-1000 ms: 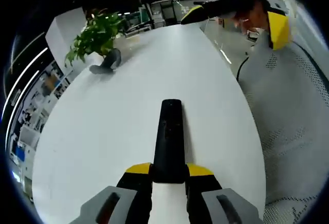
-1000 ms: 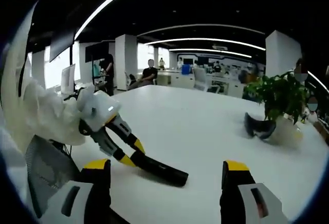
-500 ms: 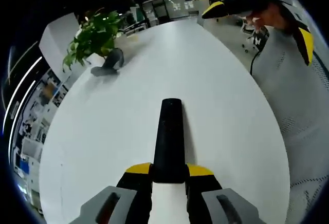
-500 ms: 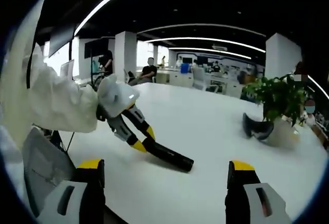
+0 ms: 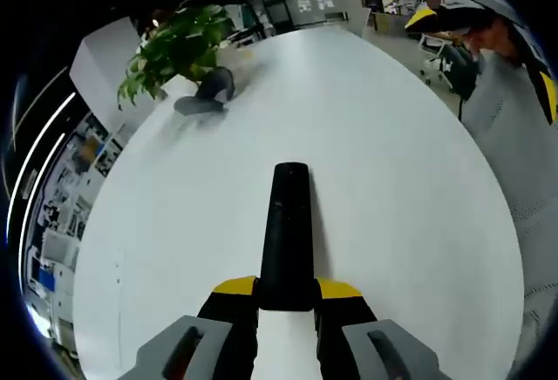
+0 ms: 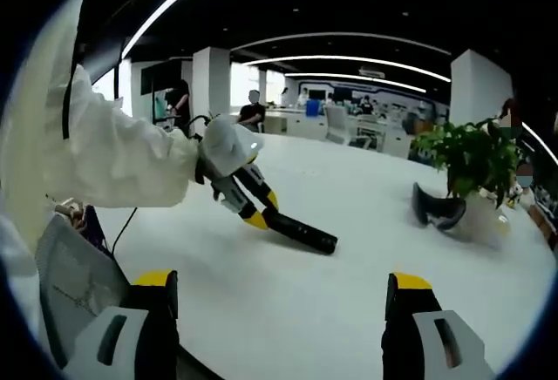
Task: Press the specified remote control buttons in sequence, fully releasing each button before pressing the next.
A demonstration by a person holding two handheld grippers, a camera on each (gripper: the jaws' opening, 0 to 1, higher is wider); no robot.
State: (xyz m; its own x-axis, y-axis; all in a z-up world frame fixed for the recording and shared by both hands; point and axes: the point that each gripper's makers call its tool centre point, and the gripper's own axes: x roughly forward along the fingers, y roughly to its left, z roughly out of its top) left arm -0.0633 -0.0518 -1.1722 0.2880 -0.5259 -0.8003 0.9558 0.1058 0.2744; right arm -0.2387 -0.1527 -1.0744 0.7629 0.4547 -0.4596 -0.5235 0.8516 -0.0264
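Note:
A long black remote control [image 5: 288, 232] is clamped by its near end between the yellow-tipped jaws of my left gripper [image 5: 286, 289], and it points away over the white table [image 5: 174, 249]. In the right gripper view the same remote [image 6: 301, 234] hangs above the table, held by the left gripper [image 6: 259, 213] on a white-sleeved arm. My right gripper [image 6: 277, 288] is open, its jaws wide apart with nothing between them, and the remote lies well beyond it. The right gripper [image 5: 453, 19] also shows at the upper right of the left gripper view.
A potted green plant [image 5: 179, 44] stands at the table's far end with a dark curved object [image 5: 209, 97] beside it; both appear in the right gripper view, plant [image 6: 471, 158] and dark object [image 6: 436, 207]. A mesh chair [image 6: 74, 284] sits at the left. People sit at desks far behind.
The left gripper has lifted and carried the remote farther over the table, toward the plant. The right gripper has stayed open and has hardly moved.

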